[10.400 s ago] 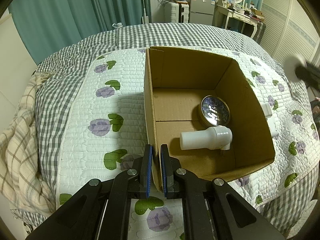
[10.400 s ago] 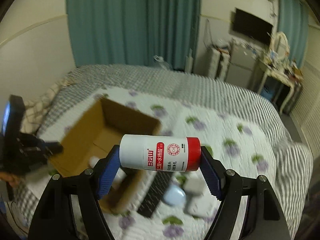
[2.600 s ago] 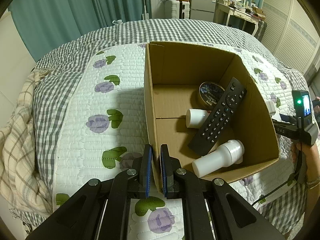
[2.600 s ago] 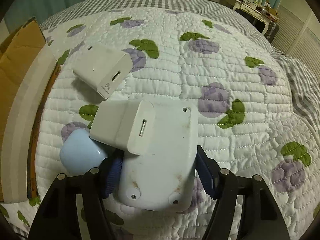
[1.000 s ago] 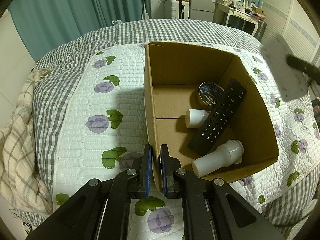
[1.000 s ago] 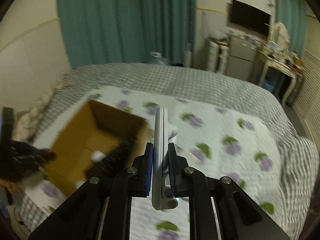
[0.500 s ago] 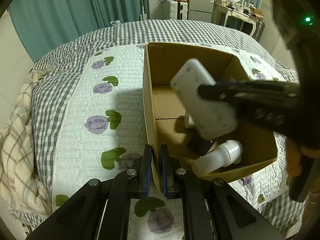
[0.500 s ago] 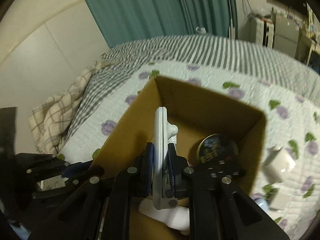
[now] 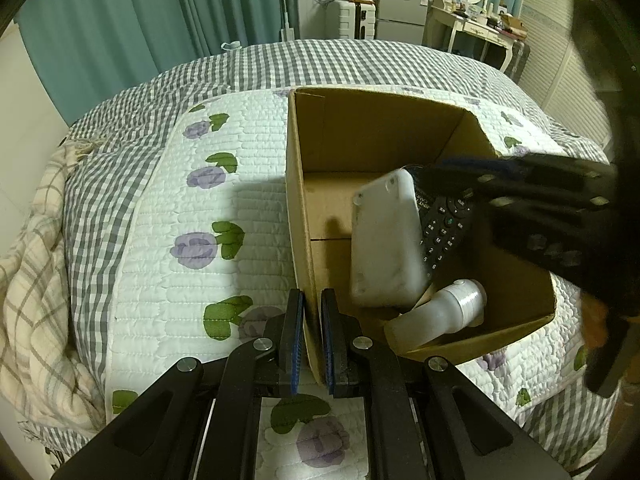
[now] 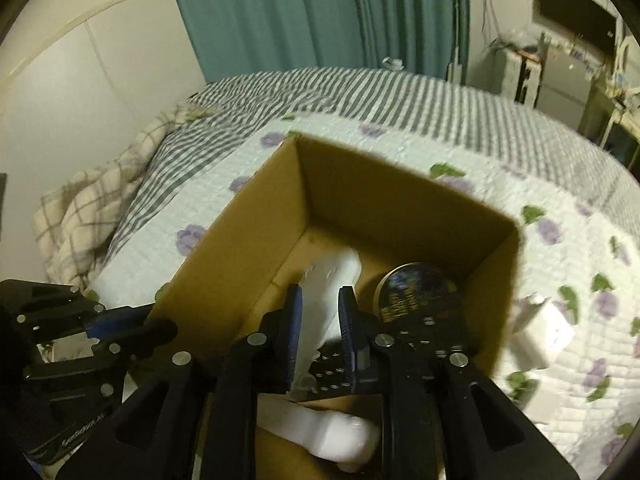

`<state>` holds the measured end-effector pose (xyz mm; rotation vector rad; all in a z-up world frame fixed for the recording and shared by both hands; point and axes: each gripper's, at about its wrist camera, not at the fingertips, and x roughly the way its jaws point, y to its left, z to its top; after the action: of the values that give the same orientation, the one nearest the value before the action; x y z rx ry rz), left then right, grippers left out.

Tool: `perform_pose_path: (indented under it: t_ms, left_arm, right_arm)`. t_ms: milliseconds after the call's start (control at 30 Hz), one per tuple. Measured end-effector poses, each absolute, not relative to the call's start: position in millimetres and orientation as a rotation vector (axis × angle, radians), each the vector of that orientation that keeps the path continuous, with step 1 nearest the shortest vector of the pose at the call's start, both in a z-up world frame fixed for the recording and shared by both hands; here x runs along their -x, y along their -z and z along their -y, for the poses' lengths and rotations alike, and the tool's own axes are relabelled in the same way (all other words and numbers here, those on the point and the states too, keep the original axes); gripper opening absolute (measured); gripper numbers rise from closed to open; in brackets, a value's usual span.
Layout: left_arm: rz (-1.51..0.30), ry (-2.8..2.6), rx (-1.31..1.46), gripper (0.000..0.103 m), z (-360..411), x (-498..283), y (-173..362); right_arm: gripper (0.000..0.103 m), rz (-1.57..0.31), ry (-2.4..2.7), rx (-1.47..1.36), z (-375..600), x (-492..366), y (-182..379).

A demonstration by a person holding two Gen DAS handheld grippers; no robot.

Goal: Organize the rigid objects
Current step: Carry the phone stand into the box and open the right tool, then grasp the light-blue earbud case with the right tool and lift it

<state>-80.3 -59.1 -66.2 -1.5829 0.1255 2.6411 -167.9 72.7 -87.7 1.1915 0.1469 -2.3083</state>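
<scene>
While your left claw (image 9: 311,336) sits nearly closed, pinching the near-left wall of the cardboard box (image 9: 298,184) on the quilted bed (image 9: 192,208), everything else lies to its right. Just right of it inside the box a flat white device (image 9: 386,240) stands tilted on edge, leaning over a black remote (image 9: 444,228) and a white bottle (image 9: 436,316). Your right claw (image 10: 319,334) reaches down into the box with its pads parted a little; the white device (image 10: 324,292) sits between them, contact blurred, can't tell if gripped. Right of that claw a round tin (image 10: 416,288) rests on the box floor, and a white charger (image 10: 540,332) lies outside on the bed.
</scene>
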Motion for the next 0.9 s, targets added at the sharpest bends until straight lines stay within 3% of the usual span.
perform_pose_path:
  t_ms: [67, 300, 567, 900]
  left_arm:
    - [-0.124, -2.643, 1.583, 0.008, 58.7, 80.5, 65.4]
    - [-0.129, -2.651, 1.583, 0.008, 57.8, 80.0, 63.9]
    - [-0.133, -2.656, 1.587, 0.008, 58.2, 80.3, 63.5]
    - [-0.142, -2.662, 1.591, 0.008, 57.0, 79.8, 63.1]
  right_arm:
    - [0.037, -0.178, 2.346, -1.150, -78.5, 161.8, 75.4]
    - [0.042, -0.280, 2.497, -1.024, -121.5, 139.3, 31.4]
    - [0.078, -0.330, 2.699, -1.087, -207.5, 127.2, 29.8]
    - [0.079, -0.240, 2.638, -1.387, -249.1, 125.8, 128.2]
